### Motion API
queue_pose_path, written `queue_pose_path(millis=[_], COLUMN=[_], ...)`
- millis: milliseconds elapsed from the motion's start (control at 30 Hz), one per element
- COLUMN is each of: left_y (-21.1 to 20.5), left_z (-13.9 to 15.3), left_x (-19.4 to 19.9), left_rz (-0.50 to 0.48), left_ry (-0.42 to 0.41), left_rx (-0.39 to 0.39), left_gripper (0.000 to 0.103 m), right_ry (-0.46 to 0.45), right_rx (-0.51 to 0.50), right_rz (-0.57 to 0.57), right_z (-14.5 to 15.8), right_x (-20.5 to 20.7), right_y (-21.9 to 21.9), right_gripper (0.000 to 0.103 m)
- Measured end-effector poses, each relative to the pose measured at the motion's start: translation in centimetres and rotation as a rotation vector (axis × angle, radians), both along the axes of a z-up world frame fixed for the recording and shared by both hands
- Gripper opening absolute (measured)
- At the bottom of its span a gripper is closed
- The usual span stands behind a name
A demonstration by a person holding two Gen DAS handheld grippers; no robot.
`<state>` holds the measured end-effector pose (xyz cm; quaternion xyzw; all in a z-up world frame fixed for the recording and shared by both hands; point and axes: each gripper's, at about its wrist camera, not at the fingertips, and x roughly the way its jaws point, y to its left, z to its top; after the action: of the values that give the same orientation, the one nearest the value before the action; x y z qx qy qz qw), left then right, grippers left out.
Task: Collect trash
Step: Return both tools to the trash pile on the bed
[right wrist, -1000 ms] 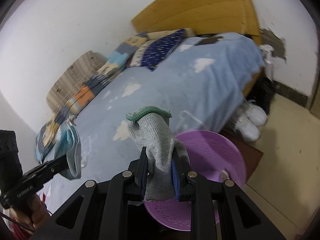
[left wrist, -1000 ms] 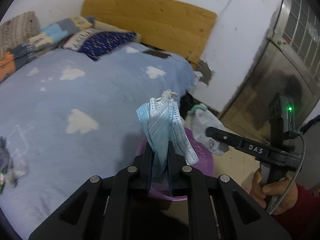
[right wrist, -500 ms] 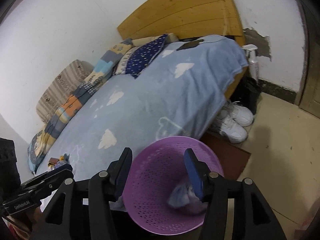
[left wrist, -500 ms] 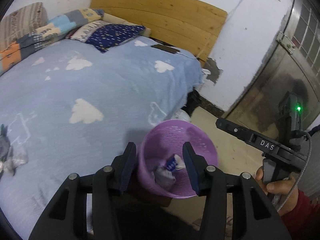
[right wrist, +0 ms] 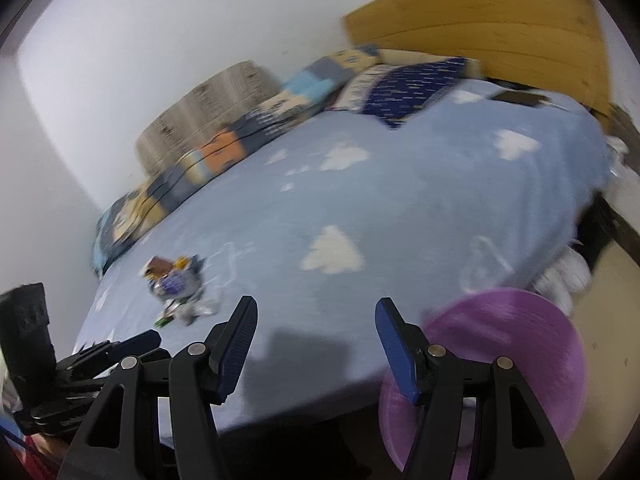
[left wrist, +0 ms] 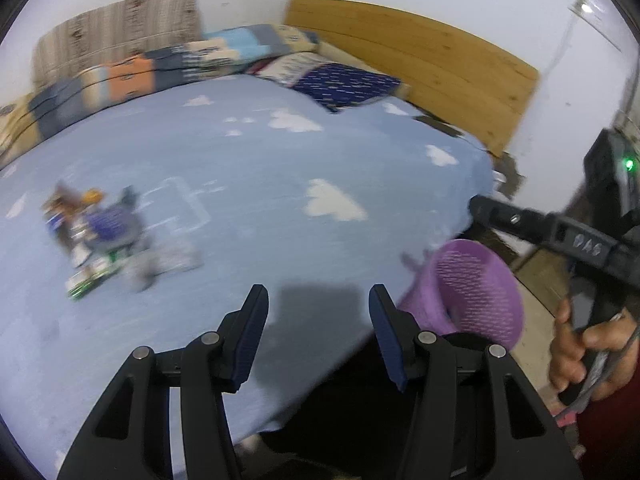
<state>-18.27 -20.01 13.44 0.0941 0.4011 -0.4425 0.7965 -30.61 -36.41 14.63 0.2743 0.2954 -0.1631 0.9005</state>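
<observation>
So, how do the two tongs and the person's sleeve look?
Both tongs, left and right, are black frames with silver rivets and dark blue pads. The right one carries white lettering, a green light and a grey cable. The sleeve is dark red.

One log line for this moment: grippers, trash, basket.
left gripper: open, empty | right gripper: open, empty | trash pile: on bed, untouched | purple basket: beside bed
</observation>
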Motion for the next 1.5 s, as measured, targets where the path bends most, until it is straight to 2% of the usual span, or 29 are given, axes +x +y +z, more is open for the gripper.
queue_pose_path(millis=[333, 400, 633, 700, 800, 833, 900, 1000, 1067, 1133, 1233, 1333, 1400, 1500], left_y=[11.1, 13.2, 17.1, 18.0, 18.6, 18.8, 18.7, 18.7, 18.7, 18.9, 19.1, 18.9, 18.6, 17.9], left_z=[-1.6, -1.7, -3.5, -3.8, -4.1, -4.3, -4.5, -4.6, -4.5, -4.4, -4.3, -4.1, -4.1, -4.2], left_x=[8.0, 10.1, 14.2, 14.7, 15.0, 15.1, 15.2, 15.5, 15.6, 15.8, 15.9, 15.9, 16.0, 16.3], left_rz=[0.296, 0.378, 0.524, 0.545, 0.567, 0.570, 0.574, 0.570, 0.568, 0.569, 0.573, 0.568, 0.551, 0.513], left_ry=[-0.010, -0.018, 0.057, 0.083, 0.096, 0.106, 0.117, 0.130, 0.131, 0.136, 0.144, 0.141, 0.138, 0.138], left_rx=[0.007, 0.009, -0.009, -0.025, -0.037, -0.040, -0.045, -0.055, -0.058, -0.068, -0.083, -0.079, -0.070, -0.050], left_gripper=[0.051, 0.051, 0.051, 0.051, 0.051, 0.051, 0.051, 0.051, 0.051, 0.051, 0.051, 0.051, 0.051, 0.051], right_ry=[0.047, 0.065, 0.167, 0.214, 0.281, 0.278, 0.273, 0.240, 0.261, 0.286, 0.300, 0.291, 0.285, 0.296], right_rx=[-0.031, -0.014, 0.043, 0.057, 0.007, -0.027, -0.034, 0.007, 0.094, 0.179, 0.218, 0.156, 0.077, -0.098], right_rz=[0.274, 0.323, 0.436, 0.469, 0.582, 0.604, 0.647, 0.640, 0.645, 0.694, 0.798, 0.914, 0.972, 0.954], right_z=[0.1, -0.5, -3.7, -5.2, -6.7, -7.0, -7.9, -9.6, -11.1, -12.3, -12.4, -11.4, -10.8, -10.7], right_x=[9.2, 11.1, 19.7, 22.7, 26.8, 27.9, 29.7, 31.8, 32.6, 32.4, 31.2, 29.5, 28.9, 29.2], right_y=[6.7, 7.9, 10.6, 11.0, 12.5, 12.9, 13.1, 12.0, 11.3, 11.1, 12.1, 14.1, 15.8, 17.5], right_gripper=[0.065, 0.065, 0.066, 0.066, 0.066, 0.066, 0.066, 0.066, 0.066, 0.066, 0.066, 0.066, 0.066, 0.066])
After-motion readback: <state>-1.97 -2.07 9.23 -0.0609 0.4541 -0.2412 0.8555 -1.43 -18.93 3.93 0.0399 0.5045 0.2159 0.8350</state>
